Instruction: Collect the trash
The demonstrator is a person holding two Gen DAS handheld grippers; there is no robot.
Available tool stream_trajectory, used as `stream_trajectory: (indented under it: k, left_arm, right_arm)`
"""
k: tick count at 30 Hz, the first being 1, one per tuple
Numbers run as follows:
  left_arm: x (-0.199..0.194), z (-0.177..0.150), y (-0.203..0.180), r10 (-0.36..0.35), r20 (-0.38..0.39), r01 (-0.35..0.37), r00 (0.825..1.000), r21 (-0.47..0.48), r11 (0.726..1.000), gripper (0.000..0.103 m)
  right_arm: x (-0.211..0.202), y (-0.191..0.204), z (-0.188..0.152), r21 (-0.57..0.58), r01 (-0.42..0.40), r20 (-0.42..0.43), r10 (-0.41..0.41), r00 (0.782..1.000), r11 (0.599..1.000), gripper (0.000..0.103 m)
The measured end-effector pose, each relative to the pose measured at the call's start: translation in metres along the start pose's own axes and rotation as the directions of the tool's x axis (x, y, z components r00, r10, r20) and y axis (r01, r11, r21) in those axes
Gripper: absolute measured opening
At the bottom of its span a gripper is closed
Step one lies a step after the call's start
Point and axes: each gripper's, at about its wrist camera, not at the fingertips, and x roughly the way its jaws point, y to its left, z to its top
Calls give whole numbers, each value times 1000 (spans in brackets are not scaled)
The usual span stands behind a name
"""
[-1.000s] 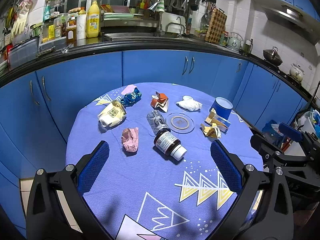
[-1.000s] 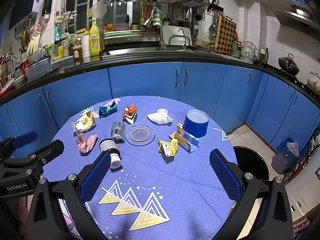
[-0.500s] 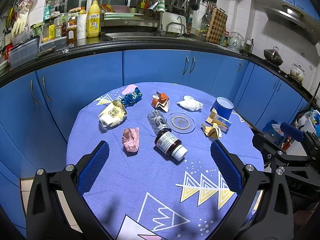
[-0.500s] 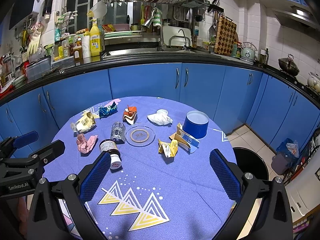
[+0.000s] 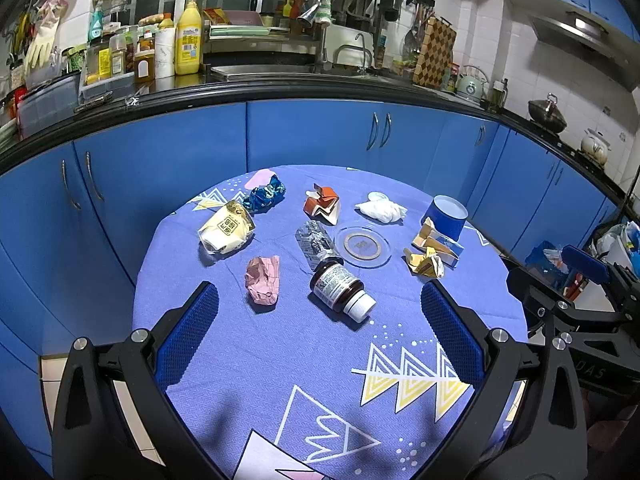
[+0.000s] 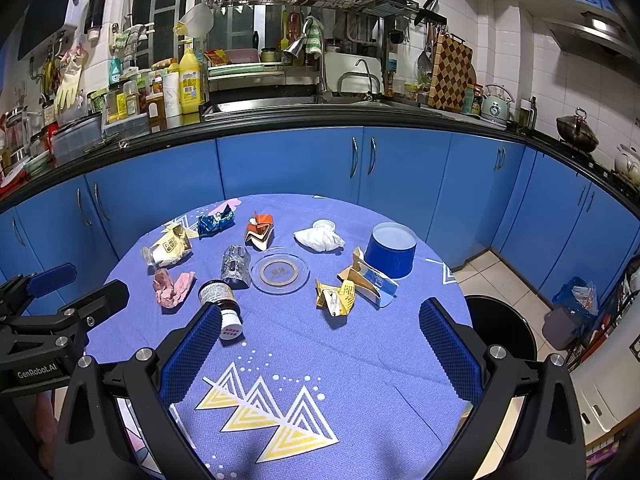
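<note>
**2 empty grippers above a table of scraps**

The left gripper (image 5: 318, 336) and right gripper (image 6: 320, 344) both hang spread wide, holding nothing. Just beyond them the pill bottle (image 5: 341, 288) lies on its side: rigid, smooth, likely to roll, best pinched across its body. Left of the bottle sits a pink paper wad (image 5: 263, 280), light and crushable. Behind the bottle, a fragile-looking glass saucer (image 5: 363, 246) crowds the reach.

wrist views above shared table (image 5: 280, 360), kitchenward

Bottle (image 5: 341, 287) right of crumpled paper (image 5: 263, 279), apparently apart.
</note>
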Motion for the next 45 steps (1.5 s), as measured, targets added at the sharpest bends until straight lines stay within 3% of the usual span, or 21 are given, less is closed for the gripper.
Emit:
stream_trajectory:
  k: [45]
  left_arm:
    - [2,-4,1,-2,-9,2,1000,-11,1000,100]
  right_arm:
    - [3,-2,-3,2,-1,-1,1,1000,1000,97]
